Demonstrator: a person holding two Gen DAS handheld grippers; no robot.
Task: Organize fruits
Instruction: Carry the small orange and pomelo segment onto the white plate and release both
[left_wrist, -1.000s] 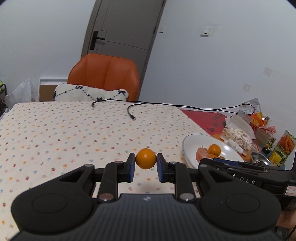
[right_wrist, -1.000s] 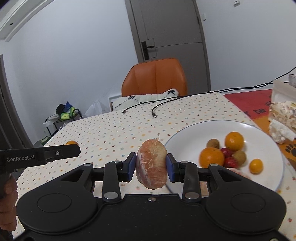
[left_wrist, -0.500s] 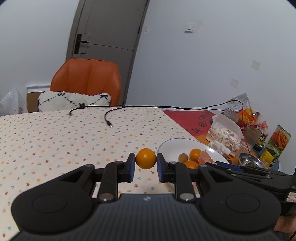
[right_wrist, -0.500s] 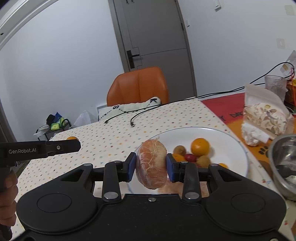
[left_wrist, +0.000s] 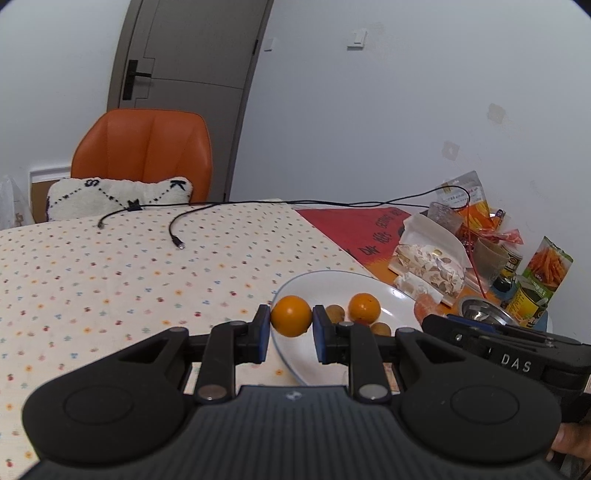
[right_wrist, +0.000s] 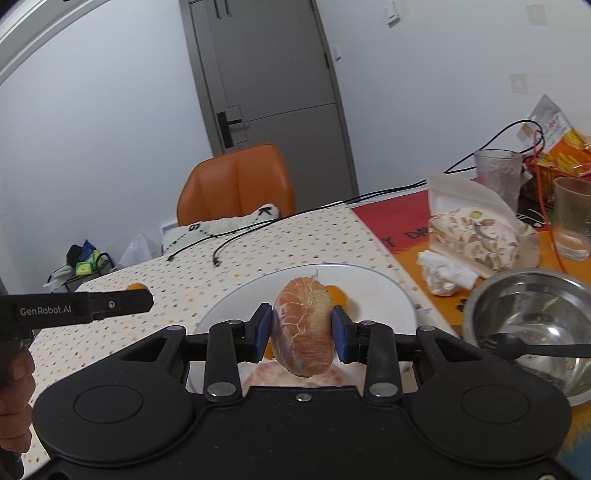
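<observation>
Item one: my left gripper (left_wrist: 291, 328), jaws clamped on a small round orange (left_wrist: 291, 316), held in the air just over the near-left rim of the white plate (left_wrist: 317, 282). Item two: my right gripper (right_wrist: 302, 334), jaws clamped on a peeled pomelo segment (right_wrist: 303, 326), pink with white pith threads, hanging above the same plate's near half; more peeled pink fruit lies under it at the plate's near edge. Item three: plate contents as I see them from the left wrist view, one larger orange (left_wrist: 364, 308) and two small brown round fruits (left_wrist: 335, 314) beside it, all grouped towards the near-right part, so the far and left parts of the plate are bare white. Item four: edges. Just right of the plate sit a crumpled paper napkin (right_wrist: 445, 275) and a steel bowl (right_wrist: 532, 325) with a black spoon lying in it; behind these stand a bag of nougat (right_wrist: 474, 236) and two glasses (right_wrist: 572, 218). Item five: open room. The dotted tabletop (left_wrist: 110, 280) left of the plate lies wide and free, with only two black cable ends (left_wrist: 177, 242) near its far edge, before an orange chair (left_wrist: 144, 153). From the right wrist view the left gripper's body reaches in from the left, well apart from the plate.
</observation>
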